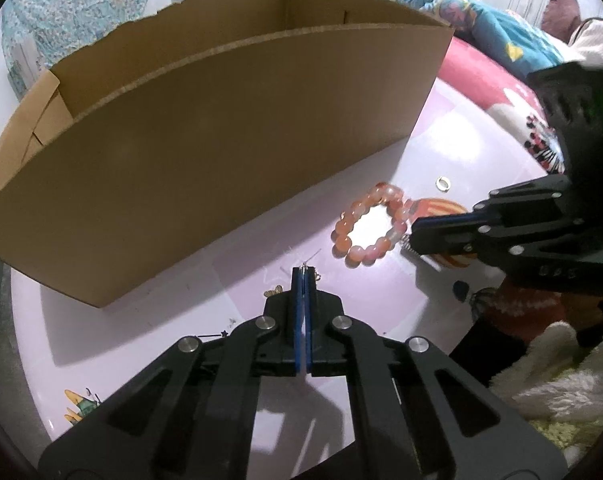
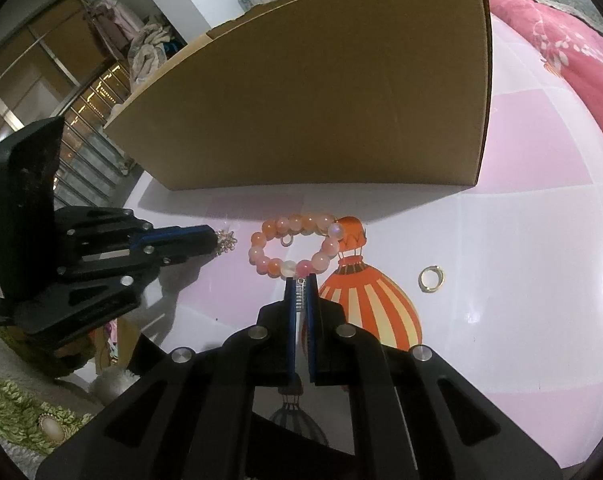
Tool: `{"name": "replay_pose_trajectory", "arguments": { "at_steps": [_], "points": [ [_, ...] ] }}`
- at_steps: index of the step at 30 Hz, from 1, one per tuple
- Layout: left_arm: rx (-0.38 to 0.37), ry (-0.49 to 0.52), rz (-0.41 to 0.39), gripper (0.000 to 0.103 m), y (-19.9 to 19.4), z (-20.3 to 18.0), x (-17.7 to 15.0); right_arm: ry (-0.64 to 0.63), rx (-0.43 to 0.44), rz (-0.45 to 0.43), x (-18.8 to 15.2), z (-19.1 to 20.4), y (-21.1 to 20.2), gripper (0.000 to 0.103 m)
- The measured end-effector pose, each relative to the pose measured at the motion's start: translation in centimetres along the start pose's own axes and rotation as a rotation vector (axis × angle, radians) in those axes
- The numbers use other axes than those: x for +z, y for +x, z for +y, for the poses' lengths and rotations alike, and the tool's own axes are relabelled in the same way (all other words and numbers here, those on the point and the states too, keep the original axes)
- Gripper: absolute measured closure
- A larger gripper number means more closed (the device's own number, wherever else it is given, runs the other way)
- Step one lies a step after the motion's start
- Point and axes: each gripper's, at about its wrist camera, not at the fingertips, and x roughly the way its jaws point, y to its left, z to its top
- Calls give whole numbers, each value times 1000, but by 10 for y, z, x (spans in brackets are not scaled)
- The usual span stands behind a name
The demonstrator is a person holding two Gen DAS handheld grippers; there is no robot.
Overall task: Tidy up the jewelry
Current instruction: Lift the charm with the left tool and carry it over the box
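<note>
My left tongs [image 1: 304,276] are pressed together on a fine, glittery chain piece [image 2: 226,241], pinched right at the tips; from the right wrist view the little cluster of links pokes out past the blue pads. My right tongs [image 2: 300,280] are closed on a small ribbed silver piece [image 2: 299,294], a thin coil-like thing held upright between the pads; I cannot tell what it belongs to.

The pink bead bracelet [image 1: 368,225] lies flat on the pink table [image 2: 521,220], at twelve o'clock just beyond my right tips and at about two o'clock from my left ones. A small gold ring [image 2: 431,278] sits apart at three o'clock of the right tongs, and another small ring [image 2: 286,239] lies inside the bracelet's loop. The cardboard box [image 1: 221,128] stands open behind everything at twelve o'clock.

I judge the chain nearly weightless, limp and slippery: it will sag and may slide out, so I want several links bunched in the grip. The bracelet should be light but lumpy, its round glossy beads rolling under the pads; I would bite across the strand between two beads. The rings are hard, thin and smooth, best nipped across the band.
</note>
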Motion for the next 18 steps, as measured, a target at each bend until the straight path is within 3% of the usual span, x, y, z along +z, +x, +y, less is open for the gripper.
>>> {"name": "replay_pose_trajectory", "arguments": {
  "at_steps": [9,18],
  "points": [
    [-28,-49,-68,103,-22,1,4,-7,-1,-25,-3,2,-8,98],
    [-78,-88,-192,103,-67,4,4,-30,34,-119,0,18,-44,98]
  ]
}}
